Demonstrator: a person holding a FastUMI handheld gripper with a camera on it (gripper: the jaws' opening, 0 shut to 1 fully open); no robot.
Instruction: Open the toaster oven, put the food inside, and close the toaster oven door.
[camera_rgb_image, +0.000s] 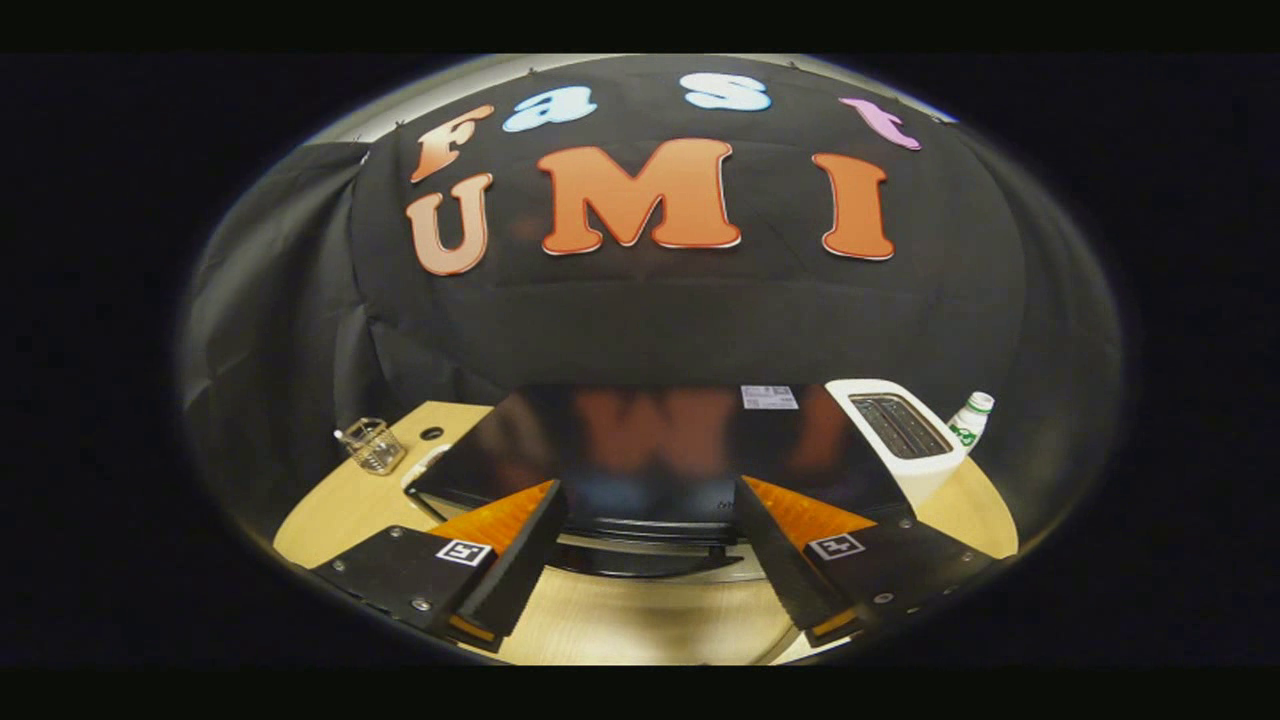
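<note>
**Gripper spread wide at the toaster oven's front edge**

Your gripper (648, 500) is spread wide, its two fingers well apart and pinching nothing. Between the fingertips you see the front top edge of the toaster oven (640, 450), a broad black box with a glossy top that mirrors the wall behind it. Your fingertips sit just at or slightly over that front edge; whether they touch it you cannot tell from this angle. Below the edge, a pale bar (650, 545) runs across the gap between the fingers, probably the door handle, though the view is too dim and curved to be sure. The door looks closed.

The oven sits on a light wooden table (640, 620). Bare tabletop lies between and beneath your fingers, so you have open room close in front of the oven.

Just beside the oven, to the right, stands a white slot toaster (900, 430), nearly touching the oven's corner, with a small bottle (970, 418) with a green label behind it. To the left, a clear glass cup (372, 445) stands apart near the table's far corner, with bare wood around it.
</note>
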